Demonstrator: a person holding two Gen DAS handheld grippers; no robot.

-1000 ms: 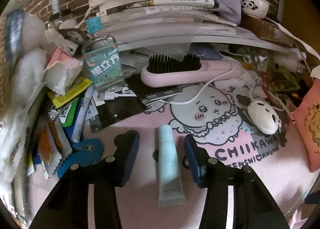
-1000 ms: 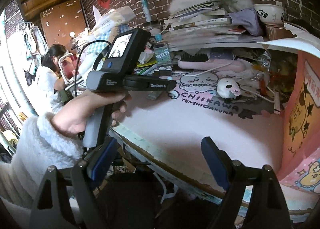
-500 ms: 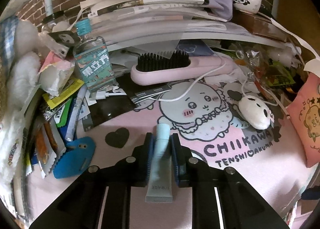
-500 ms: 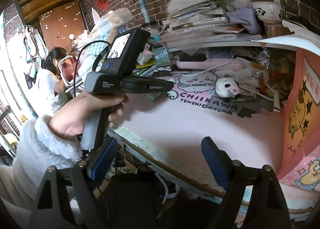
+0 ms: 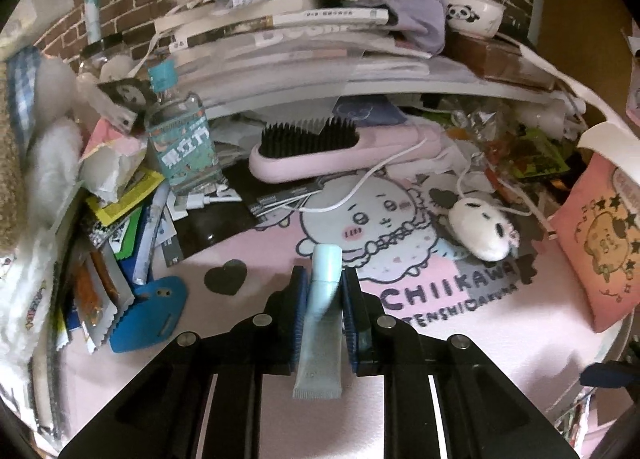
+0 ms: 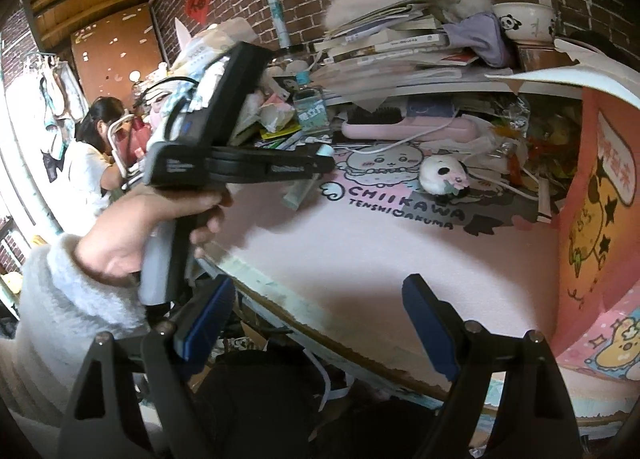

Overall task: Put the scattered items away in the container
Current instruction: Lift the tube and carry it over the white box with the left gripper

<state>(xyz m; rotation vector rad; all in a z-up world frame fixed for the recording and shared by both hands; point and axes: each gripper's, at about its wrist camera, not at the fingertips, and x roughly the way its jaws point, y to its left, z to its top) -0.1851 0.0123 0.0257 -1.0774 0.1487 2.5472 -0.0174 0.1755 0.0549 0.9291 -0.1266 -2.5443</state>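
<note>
My left gripper [image 5: 324,279] is shut on a pale blue tube [image 5: 320,323], which points away from me, crimped end nearest. In the right wrist view a hand [image 6: 160,227] in a fluffy white sleeve holds that left gripper [image 6: 325,163] above the pink printed mat [image 6: 360,243]. The tube [image 6: 300,193] hangs tilted from it, clear of the mat. My right gripper [image 6: 316,319] is open and holds nothing, low by the table's front edge. A pink cartoon-printed bag [image 5: 600,243] stands at the right edge [image 6: 600,199].
A pink hairbrush [image 5: 340,155], a white plush toy [image 5: 480,231], a water bottle [image 5: 184,143], a blue plastic piece [image 5: 148,315] and several sachets [image 5: 100,291] lie around the mat. Stacked books [image 5: 300,31] fill the shelf behind. A person [image 6: 92,151] sits at the far left.
The left gripper went from open around the tube to shut on it, then rose and carried the tube off the mat. The right gripper stayed open in place.
</note>
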